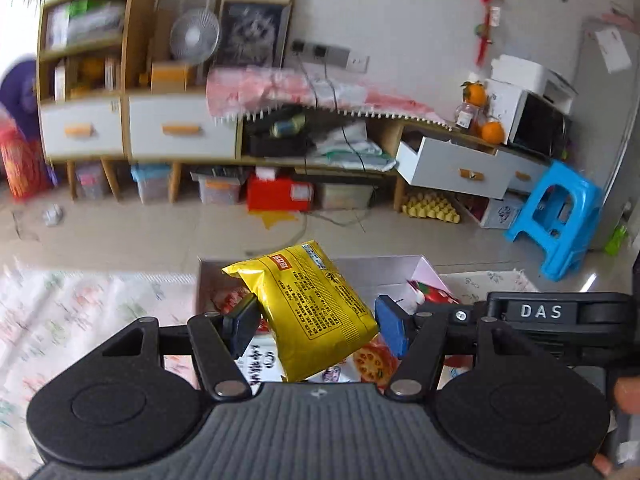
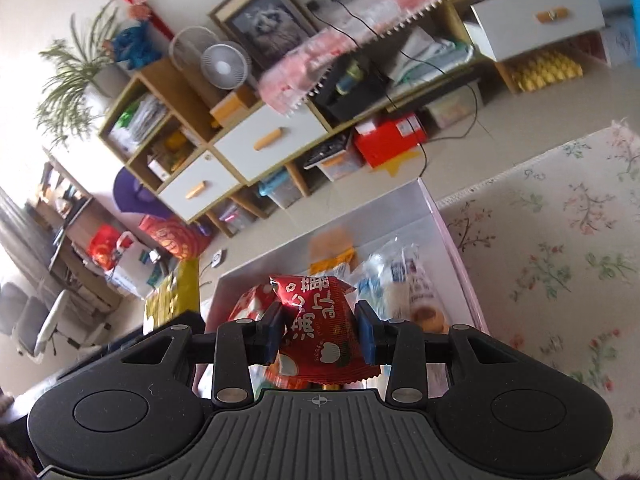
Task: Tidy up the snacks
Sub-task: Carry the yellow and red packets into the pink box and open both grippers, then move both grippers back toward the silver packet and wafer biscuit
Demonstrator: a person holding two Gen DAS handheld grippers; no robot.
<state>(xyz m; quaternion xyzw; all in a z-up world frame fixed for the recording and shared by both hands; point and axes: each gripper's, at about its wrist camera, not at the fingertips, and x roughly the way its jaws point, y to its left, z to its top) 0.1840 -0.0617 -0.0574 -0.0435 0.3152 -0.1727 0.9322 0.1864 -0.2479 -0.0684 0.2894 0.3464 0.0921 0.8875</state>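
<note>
My left gripper (image 1: 316, 326) is shut on a yellow snack packet (image 1: 316, 312), held tilted above a pale box (image 1: 384, 266) that lies on the flowered tablecloth. Several snack packs lie in that box beneath the packet, among them a red one (image 1: 436, 294). In the right wrist view my right gripper (image 2: 322, 332) is shut on a red snack packet (image 2: 320, 332) over the same box (image 2: 452, 236). Below it lie an orange pack (image 2: 332, 254) and clear-wrapped cakes (image 2: 404, 280). The yellow packet (image 2: 172, 296) shows blurred at the left there.
The flowered tablecloth (image 2: 560, 260) spreads to the right of the box. Beyond the table edge are a tiled floor, a long wooden cabinet (image 1: 180, 128) with white drawers, one drawer (image 1: 452, 166) pulled out, a blue stool (image 1: 560, 216) and a red box (image 1: 278, 194).
</note>
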